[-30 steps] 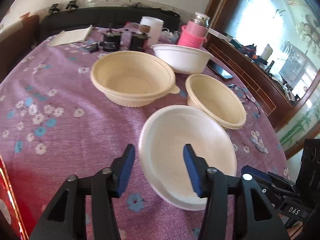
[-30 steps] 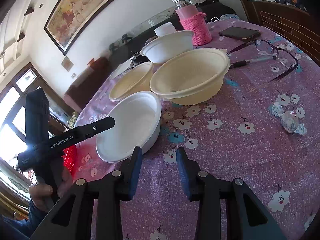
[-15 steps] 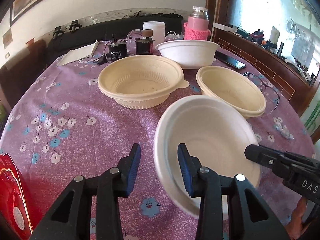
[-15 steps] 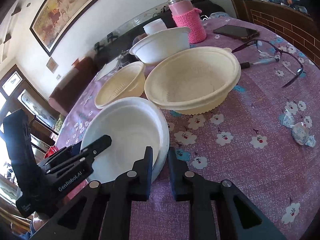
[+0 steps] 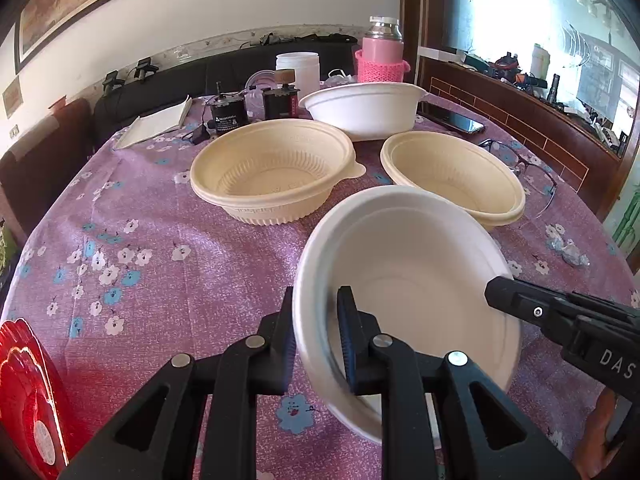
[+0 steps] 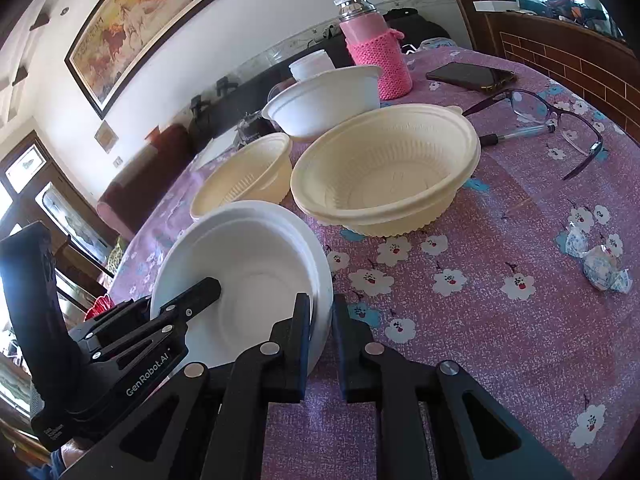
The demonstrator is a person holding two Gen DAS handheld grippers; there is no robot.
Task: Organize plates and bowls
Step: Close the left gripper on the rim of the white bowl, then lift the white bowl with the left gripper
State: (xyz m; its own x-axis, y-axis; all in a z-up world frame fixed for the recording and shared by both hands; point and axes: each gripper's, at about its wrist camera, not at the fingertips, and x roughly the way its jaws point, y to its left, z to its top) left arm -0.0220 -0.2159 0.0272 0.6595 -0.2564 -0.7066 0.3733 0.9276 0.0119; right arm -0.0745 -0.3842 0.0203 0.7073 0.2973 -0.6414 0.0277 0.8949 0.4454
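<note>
Where the tabletop (image 5: 168, 264) carries a purple cloth printed with white and blue flowers, a white foam bowl (image 5: 404, 280) sits at the near edge, tilted, clamped at opposite rims by both grippers. Left gripper (image 5: 316, 328): jaws have just been closing, now pinched on the bowl's left rim. Right gripper (image 6: 322, 324): jaws likewise just closed, gripping the right rim.

Behind it, two cream ribbed plastic bowls: the larger (image 5: 272, 168) with a small tab, the other (image 5: 452, 172) just beside the white bowl. Farther back, a second white bowl (image 5: 360, 104), upright.

Other items: pink flask in knitted sleeve (image 5: 382, 56), white jar (image 5: 298, 68), two small dark motors (image 5: 228, 116), notepad (image 5: 156, 124), phone (image 6: 468, 74), spectacles (image 6: 552, 120), pen (image 6: 516, 134), wrapped sweets (image 6: 600, 260), a red item (image 5: 28, 392) at the near left edge.

Room: white wall, framed horse painting (image 6: 136, 20), dark sofa (image 5: 152, 92), wooden-framed glass partition (image 5: 540, 40).
</note>
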